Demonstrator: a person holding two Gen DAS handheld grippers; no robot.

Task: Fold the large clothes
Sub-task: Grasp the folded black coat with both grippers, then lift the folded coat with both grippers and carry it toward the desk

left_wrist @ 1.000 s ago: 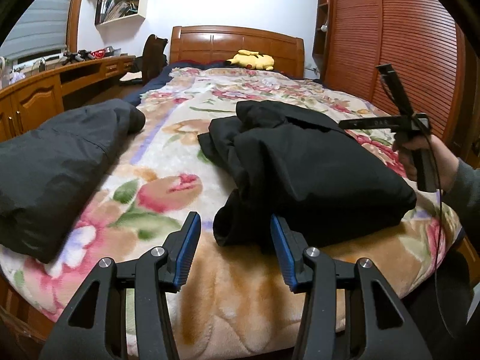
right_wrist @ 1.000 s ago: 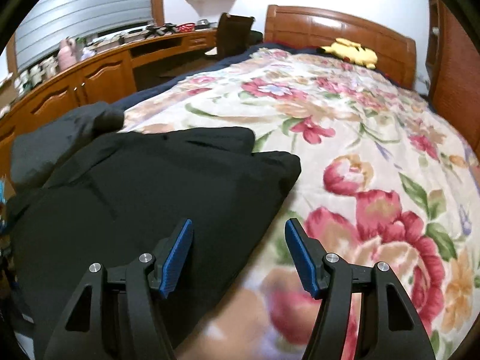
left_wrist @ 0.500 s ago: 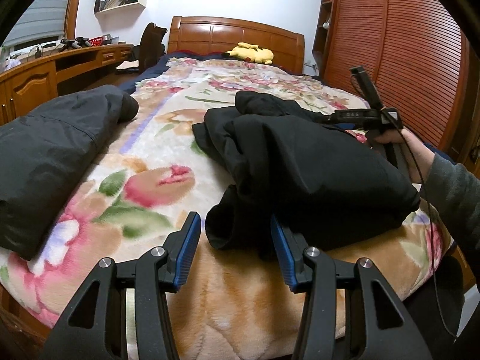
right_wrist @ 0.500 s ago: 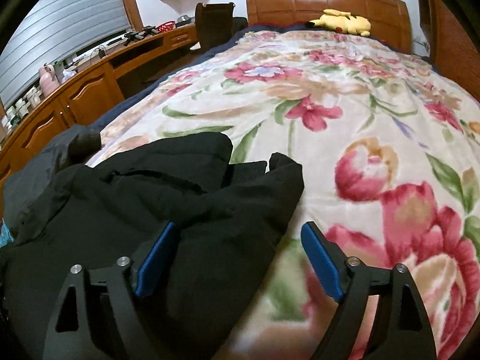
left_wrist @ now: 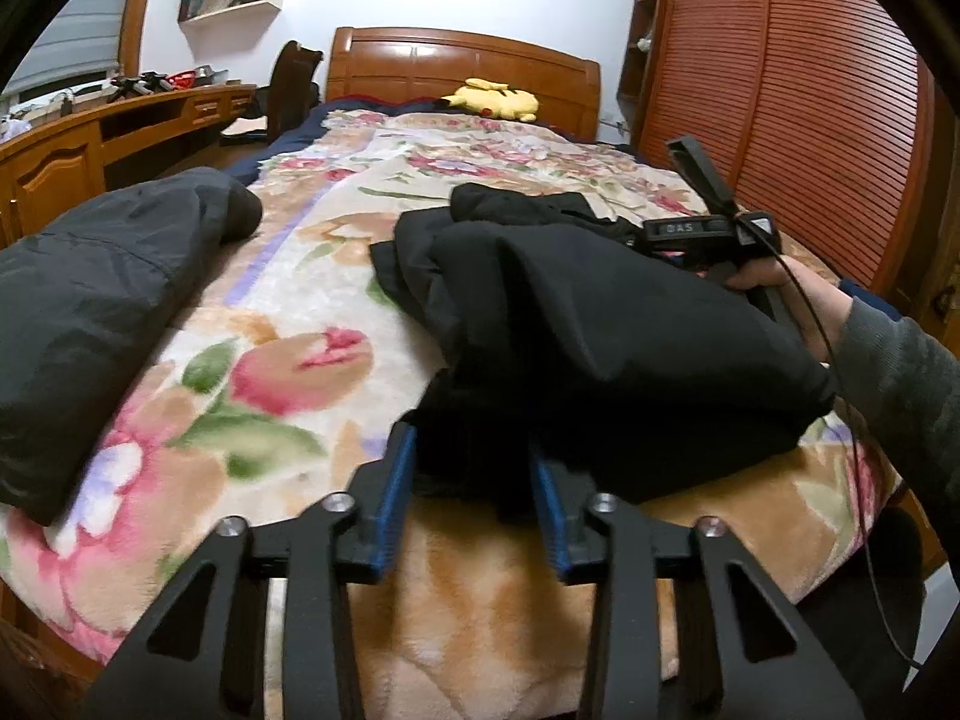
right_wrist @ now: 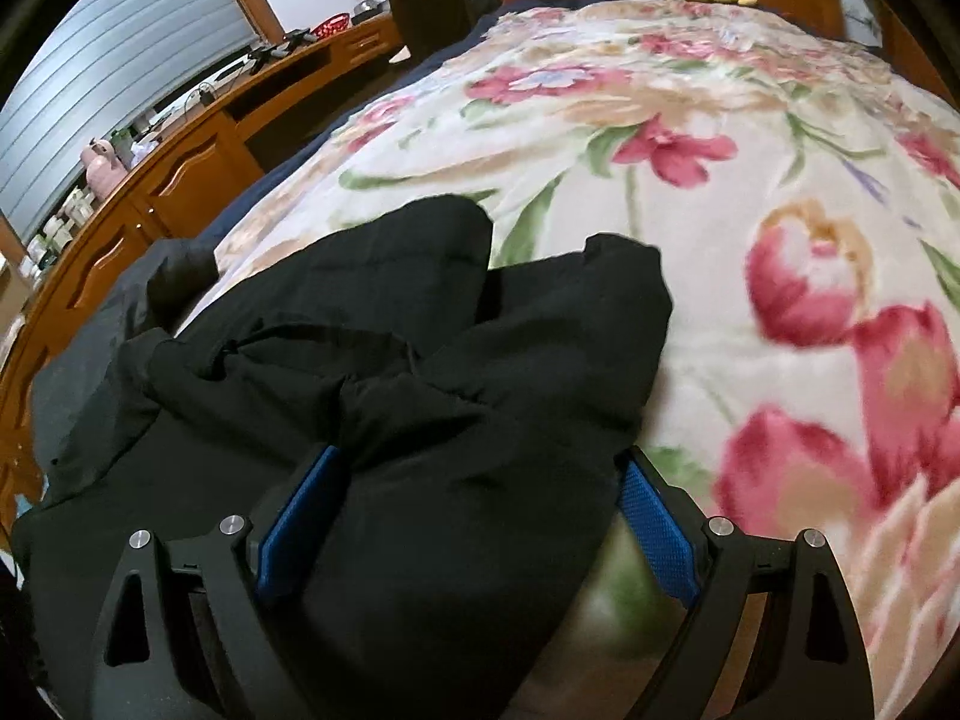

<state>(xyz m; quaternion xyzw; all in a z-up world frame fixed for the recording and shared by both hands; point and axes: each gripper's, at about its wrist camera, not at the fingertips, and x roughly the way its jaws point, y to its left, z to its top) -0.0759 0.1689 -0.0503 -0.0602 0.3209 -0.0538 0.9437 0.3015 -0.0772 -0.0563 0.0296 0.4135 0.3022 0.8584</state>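
Observation:
A black padded jacket [left_wrist: 600, 330] lies bunched on the floral blanket [left_wrist: 270, 330] near the bed's foot. My left gripper [left_wrist: 471, 450] is at its near edge. The jaws are closing, and a fold of black fabric fills the gap from pad to pad. In the right wrist view the same jacket [right_wrist: 420, 360] lies under my right gripper [right_wrist: 480, 456]. Its jaws stand wide and straddle a hump of fabric without squeezing it. The hand [left_wrist: 780, 285] holding that gripper shows at the jacket's right side.
A second dark grey garment [left_wrist: 90, 300] lies folded at the bed's left edge. A yellow plush toy [left_wrist: 492, 99] rests by the headboard. A wooden desk [left_wrist: 60, 162] runs along the left, and louvred wardrobe doors [left_wrist: 810, 90] stand on the right.
My left jaws have narrowed onto the jacket's near edge. My right gripper has come down and forward over the jacket, and its jaws have widened around the fabric.

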